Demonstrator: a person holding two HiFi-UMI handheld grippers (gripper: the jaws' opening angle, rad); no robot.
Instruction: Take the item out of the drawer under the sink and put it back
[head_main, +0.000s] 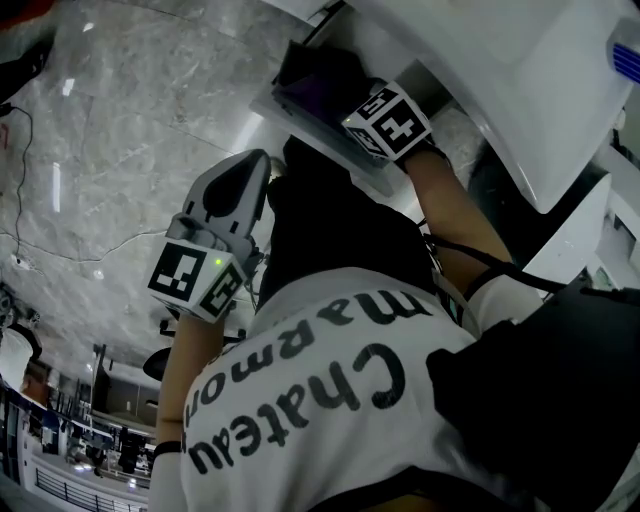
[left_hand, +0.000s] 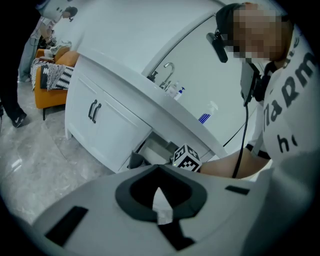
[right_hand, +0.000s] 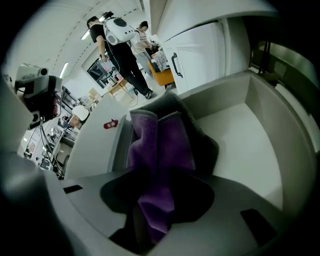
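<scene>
Over the drawer (right_hand: 245, 145), right tongs (right_hand: 154, 222) gape around purple cloth (right_hand: 167, 145).

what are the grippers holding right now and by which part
Left gripper, jaws together, holds nothing. A folded end of the purple cloth lies between the right gripper's parted jaws; it looks loose, not pinched.

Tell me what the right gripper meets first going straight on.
The purple cloth: it sits between the right gripper's open jaws. Behind it, likely the drawer floor.
</scene>
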